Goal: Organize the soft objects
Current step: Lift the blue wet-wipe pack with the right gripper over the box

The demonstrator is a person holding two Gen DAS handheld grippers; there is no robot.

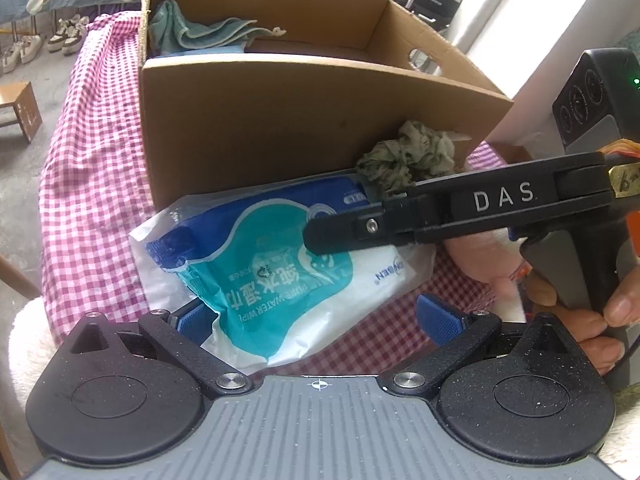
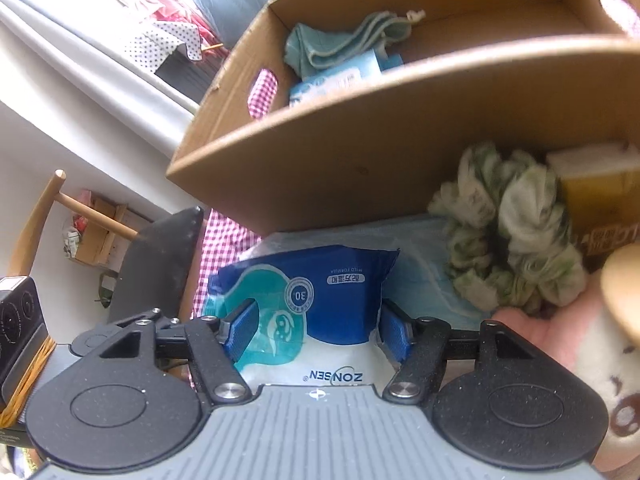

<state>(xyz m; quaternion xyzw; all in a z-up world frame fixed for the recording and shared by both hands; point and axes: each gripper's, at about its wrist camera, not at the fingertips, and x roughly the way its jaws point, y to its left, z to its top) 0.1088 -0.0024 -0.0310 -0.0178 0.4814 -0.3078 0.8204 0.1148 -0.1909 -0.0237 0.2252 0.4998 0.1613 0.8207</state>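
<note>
Wipes pack (image 1: 256, 264), blue/teal/white, lies flat on table w/ pink-white check cloth (image 1: 92, 184), just in front of cardboard box (image 1: 280, 132) near wall.

Right tongs (image 2: 316, 332) straddle the pack: blue pads (image 2: 240, 332) stand on either side of it, at or v. near its edges. Pack doesn't look squeezed or lifted, so jaws read as apart w/ pack between them. From left wrist view same tongs (image 1: 336, 236) come in from right side, black finger lying over pack's top; person's hand (image 1: 568, 288) on grey grip.

Left tongs (image 1: 312, 316) apart, wide. Left-side pad (image 1: 196, 320) touches or overlaps pack's near corner, other pad clear of it over the cloth. Nothing clamped.

Green-white scrunchie (image 1: 408, 156) sits against box front, beside pack's far end; in right wrist view scrunchie (image 2: 512, 236) next to a yellowish carton (image 2: 600, 196). Light blue sheet, maybe a mask (image 2: 432, 268), under pack & scrunchie; can't tell for sure.

Inside box: teal towel (image 2: 340, 40) in back corner, 2nd light-blue wipes pack (image 2: 336, 80) beside it. Rest of box floor bare.
</note>
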